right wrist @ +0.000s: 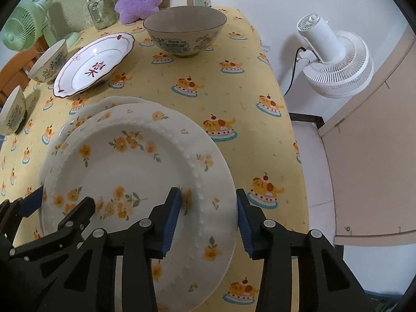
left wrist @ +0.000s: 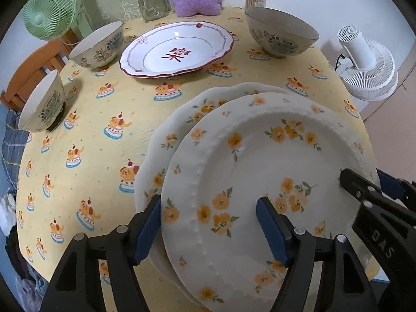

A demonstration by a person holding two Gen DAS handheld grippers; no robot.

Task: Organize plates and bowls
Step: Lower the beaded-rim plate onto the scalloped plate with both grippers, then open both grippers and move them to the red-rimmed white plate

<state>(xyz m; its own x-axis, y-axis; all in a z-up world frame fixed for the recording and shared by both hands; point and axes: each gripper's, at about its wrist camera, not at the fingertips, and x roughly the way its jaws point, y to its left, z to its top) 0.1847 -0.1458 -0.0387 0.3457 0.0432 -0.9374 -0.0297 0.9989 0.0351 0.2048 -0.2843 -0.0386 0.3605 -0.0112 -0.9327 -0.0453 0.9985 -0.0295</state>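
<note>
At the table's [left wrist: 85, 135] near right corner, the yellow-flowered plate [left wrist: 260, 161] is sitting on its twin, glazed, rigid, chippable; the rim suits gripping. The left gripper [left wrist: 208, 223] and right gripper [right wrist: 208, 218] are straddling opposite rims, jaws apart, not visibly pinching.

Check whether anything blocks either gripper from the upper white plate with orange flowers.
Nothing visible does. The left gripper and right gripper each straddle opposite rims of the upper white plate with orange flowers, which lies on a second flowered plate. Whether the pads press the rim is unclear.
</note>
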